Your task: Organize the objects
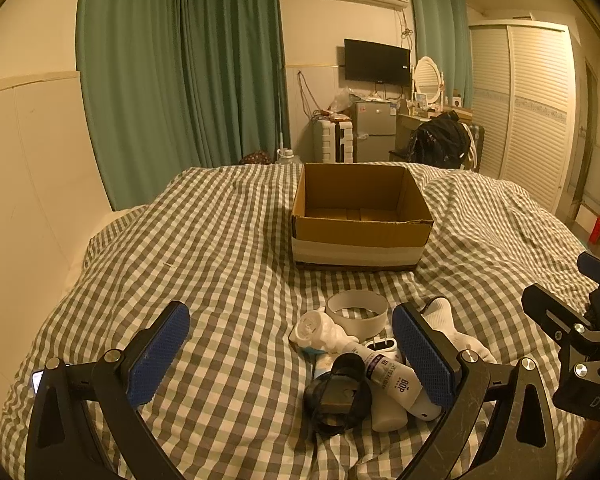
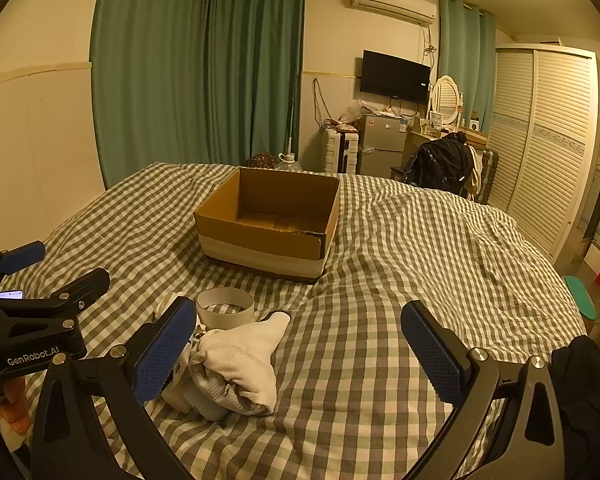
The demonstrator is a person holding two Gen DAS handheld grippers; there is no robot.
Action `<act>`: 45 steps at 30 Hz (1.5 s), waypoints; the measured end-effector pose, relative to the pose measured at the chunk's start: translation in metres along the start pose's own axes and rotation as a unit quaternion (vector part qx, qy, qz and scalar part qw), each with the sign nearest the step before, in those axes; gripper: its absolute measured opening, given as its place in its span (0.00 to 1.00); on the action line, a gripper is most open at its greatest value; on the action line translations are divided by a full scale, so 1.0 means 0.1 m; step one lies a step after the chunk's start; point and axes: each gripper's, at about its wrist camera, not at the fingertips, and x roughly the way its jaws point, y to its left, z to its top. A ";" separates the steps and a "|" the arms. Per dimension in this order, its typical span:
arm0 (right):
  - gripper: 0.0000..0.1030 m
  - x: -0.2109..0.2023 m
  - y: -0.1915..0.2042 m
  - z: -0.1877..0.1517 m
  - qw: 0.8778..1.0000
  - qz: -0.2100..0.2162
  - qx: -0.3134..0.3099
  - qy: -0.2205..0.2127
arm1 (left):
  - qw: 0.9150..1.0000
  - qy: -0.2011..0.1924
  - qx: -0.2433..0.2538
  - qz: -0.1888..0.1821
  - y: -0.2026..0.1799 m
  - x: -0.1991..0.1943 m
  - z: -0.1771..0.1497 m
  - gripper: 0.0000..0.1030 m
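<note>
So I'm right at the start here, nothing packed yet as far as I can see: the cardboard box (image 1: 359, 216) sits open on the checked bedspread (image 1: 220, 248) and its floor looks bare. The clutter is all heaped just in front of it: a white tube (image 1: 395, 380), a black strap thing (image 1: 337, 394), a white sock (image 2: 240, 364), a white ring of tape or band (image 1: 357, 312) and a crumpled white wrapper (image 1: 319, 330). My left gripper (image 1: 292, 356) is spread wide with the heap near its right finger, holding nothing. My right gripper (image 2: 300, 352) is spread too, empty, the sock just beside its left finger. Next I reckon I pick one item, probably the sock since it's on top, centre the jaws around it, squeeze, then carry it forward over the box.
</note>
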 end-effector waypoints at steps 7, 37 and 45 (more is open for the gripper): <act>1.00 0.02 0.03 -0.01 1.000 0.005 -0.004 0.003 | 1.000 0.000 -0.002 -0.005 0.01 0.00 0.00 1.00; 0.90 0.42 0.36 -0.35 0.992 0.062 -0.058 0.096 | 0.998 0.061 -0.008 0.007 0.19 0.28 -0.26 1.00; 0.61 0.78 0.31 -0.57 0.981 0.109 -0.037 0.157 | 0.994 0.107 0.026 -0.016 -0.04 0.50 -0.46 1.00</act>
